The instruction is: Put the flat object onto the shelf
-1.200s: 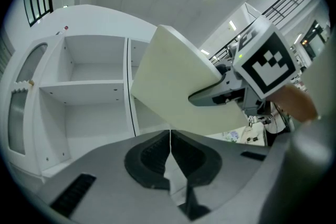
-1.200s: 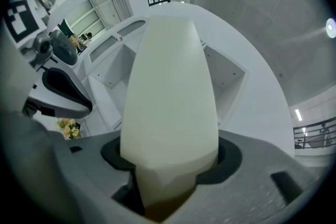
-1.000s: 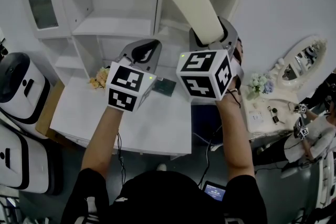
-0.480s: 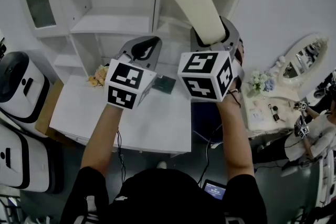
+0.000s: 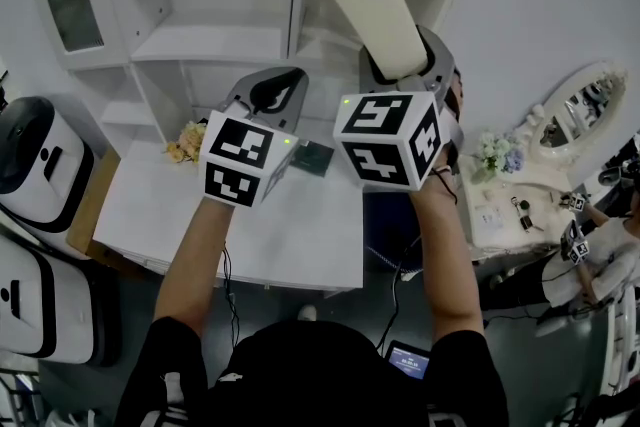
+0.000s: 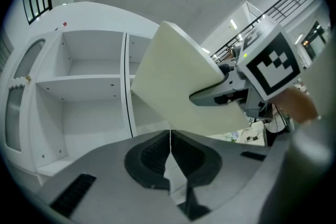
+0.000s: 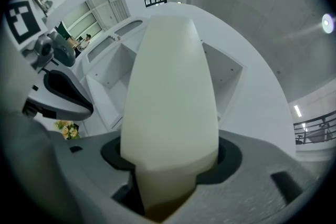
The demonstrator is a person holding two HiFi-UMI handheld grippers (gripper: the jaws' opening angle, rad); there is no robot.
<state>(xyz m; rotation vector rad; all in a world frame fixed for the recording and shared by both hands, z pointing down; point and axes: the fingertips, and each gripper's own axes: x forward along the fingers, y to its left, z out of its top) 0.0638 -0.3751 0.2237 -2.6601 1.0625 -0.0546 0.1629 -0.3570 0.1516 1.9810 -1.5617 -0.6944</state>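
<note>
The right hand-held gripper [image 7: 169,168] clamps the cream board [image 5: 365,0], which points to 11 o'clock at the shelf [image 5: 210,45]. At its 9 o'clock, the left hand-held gripper [image 6: 169,150] is closed and empty.

Grey left gripper [image 5: 272,93] and right gripper [image 5: 400,65] each bore a white cube [image 5: 243,162] with black square markers; the person wore black short sleeves [image 5: 165,355]

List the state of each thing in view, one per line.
flat object: held, raised in front of the shelf, not yet on it
right gripper: shut on the flat object
left gripper: shut, nothing between its jaws
</note>
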